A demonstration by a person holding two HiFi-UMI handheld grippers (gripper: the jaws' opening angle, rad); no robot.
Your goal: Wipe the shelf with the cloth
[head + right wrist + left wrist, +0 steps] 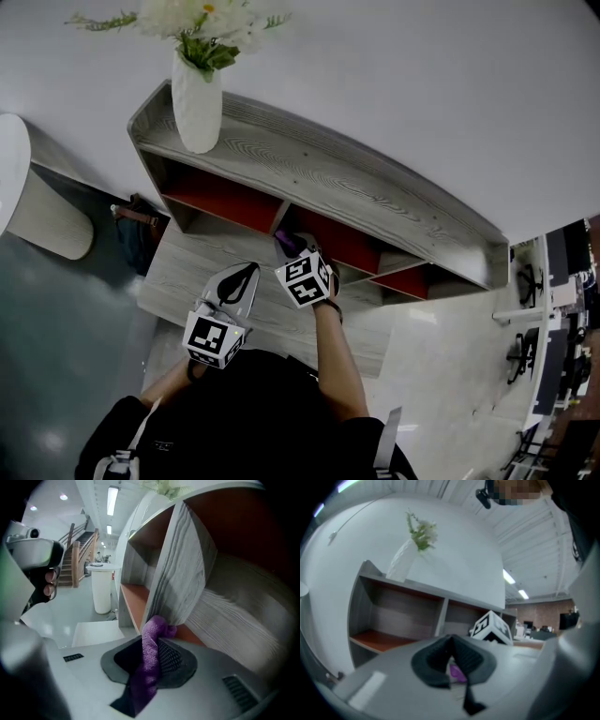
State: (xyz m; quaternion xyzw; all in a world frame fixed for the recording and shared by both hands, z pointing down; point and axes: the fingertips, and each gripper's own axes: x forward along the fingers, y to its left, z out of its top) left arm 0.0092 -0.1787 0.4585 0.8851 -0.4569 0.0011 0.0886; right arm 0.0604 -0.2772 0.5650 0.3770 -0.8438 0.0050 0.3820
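Fingers point(173, 658) of the right gripper point(151, 644) are clenched on the purple cloth point(147, 677), which runs along the jaws. Its free end sticks out past the tips and touches the front edge of the upright divider point(183, 569) of the shelf point(356, 178). The red compartment floors point(133, 599) lie to either side of this divider. The shelf's long axis runs from side to side in the head view, so I judge that a wiping stroke has to go sideways along a board, not deeper in.

The left gripper point(225, 309) has its jaws closed together and holds nothing, as far as I can see. It hangs back, nearer to the person, so the right one is clearly closer to the work (the vase point(198, 103) stands well apart, on the top board).
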